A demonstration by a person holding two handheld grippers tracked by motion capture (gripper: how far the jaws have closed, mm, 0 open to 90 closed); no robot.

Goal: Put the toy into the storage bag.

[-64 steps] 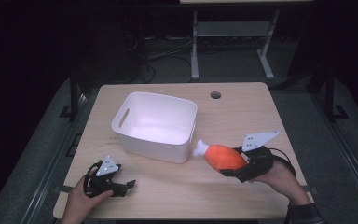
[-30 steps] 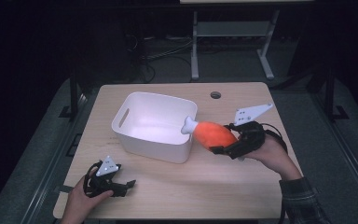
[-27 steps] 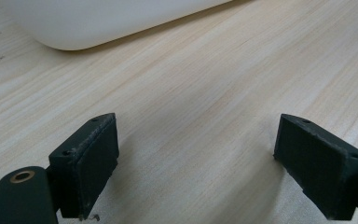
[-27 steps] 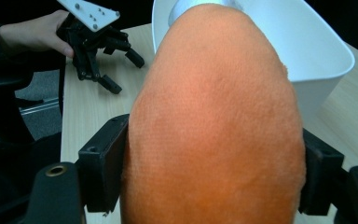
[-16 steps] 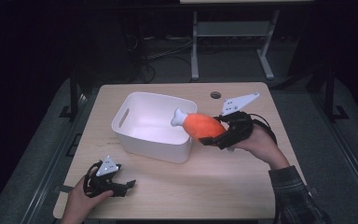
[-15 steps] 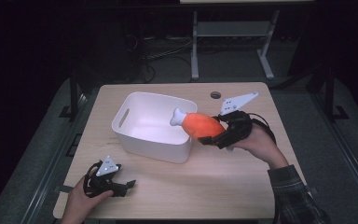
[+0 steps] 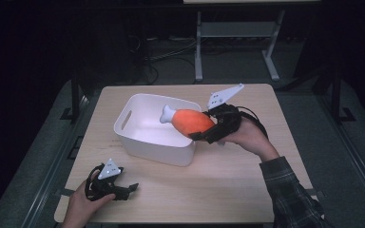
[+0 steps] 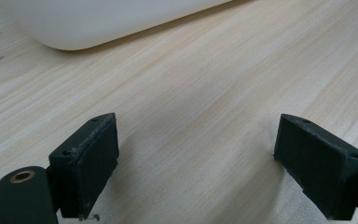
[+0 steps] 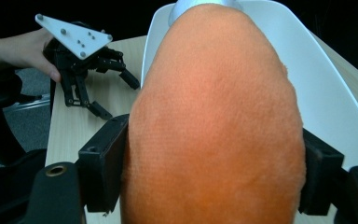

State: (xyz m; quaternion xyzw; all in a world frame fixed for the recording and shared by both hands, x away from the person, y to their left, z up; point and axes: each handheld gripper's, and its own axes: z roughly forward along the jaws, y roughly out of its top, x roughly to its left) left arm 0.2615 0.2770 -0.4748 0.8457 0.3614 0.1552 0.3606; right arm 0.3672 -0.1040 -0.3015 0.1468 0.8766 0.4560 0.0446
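Observation:
An orange plush drumstick [image 7: 190, 121] with a white bone end hangs over the right side of a white bin [image 7: 138, 137], above its rim. My right gripper [image 7: 208, 130] is shut on the drumstick's thick end; in the right gripper view both pads [image 9: 103, 168] press into the orange plush [image 9: 214, 116]. At the table's front left, my left gripper [image 7: 129, 188] lies on the wood, open. In the left gripper view its pads [image 8: 86, 161] stand wide apart with only bare tabletop between them.
The light wooden table [image 7: 228, 185] has free surface to the front and right of the bin. The bin's lower edge [image 8: 98, 23] shows in the left gripper view. Beyond the table, a dark floor with cables and a metal stand [image 7: 199, 42].
My right gripper has carried the drumstick up and leftward from the table's right side to above the bin. The left gripper has stayed where it was.

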